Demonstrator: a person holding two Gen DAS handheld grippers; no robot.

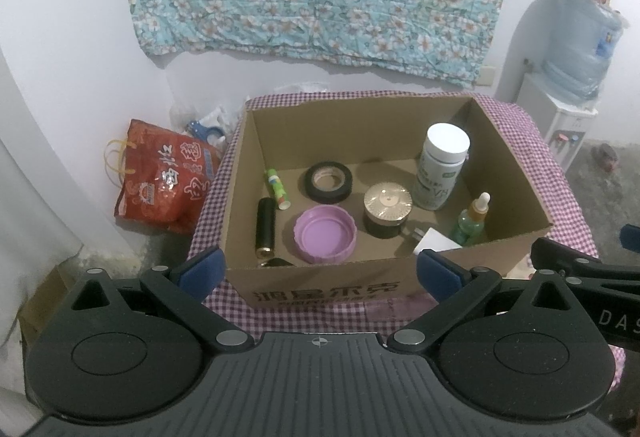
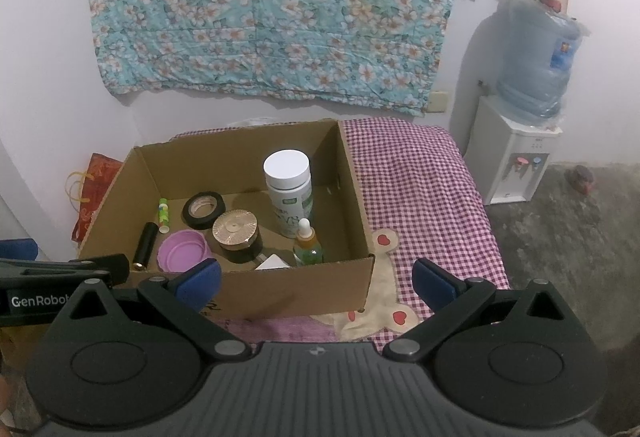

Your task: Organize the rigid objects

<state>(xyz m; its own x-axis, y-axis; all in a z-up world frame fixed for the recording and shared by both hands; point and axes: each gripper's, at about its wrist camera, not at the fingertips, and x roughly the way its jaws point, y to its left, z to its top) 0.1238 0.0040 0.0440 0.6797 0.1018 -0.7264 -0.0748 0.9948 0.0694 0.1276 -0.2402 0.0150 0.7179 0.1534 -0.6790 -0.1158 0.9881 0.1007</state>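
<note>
Left claw (image 1: pixel 320 271) wide open, holds nothing. Right claw (image 2: pixel 318 277) same. Cardboard box (image 1: pixel 336 287) just ahead of both, on checked cloth surface (image 2: pixel 424 189). Inside already: tall white bottle (image 1: pixel 442 169), black tape roll (image 1: pixel 329 183), round gold-lid jar (image 1: pixel 387 211), purple plastic lid (image 1: pixel 325 235), dropper bottle (image 1: pixel 472 223), black tube (image 1: pixel 266 225). Nothing left outside, so job looks nearly done.

My left wrist camera looks down from just before the cardboard box (image 1: pixel 360 277), facing the wall. My right sits rightward. Both share the box interior.
</note>
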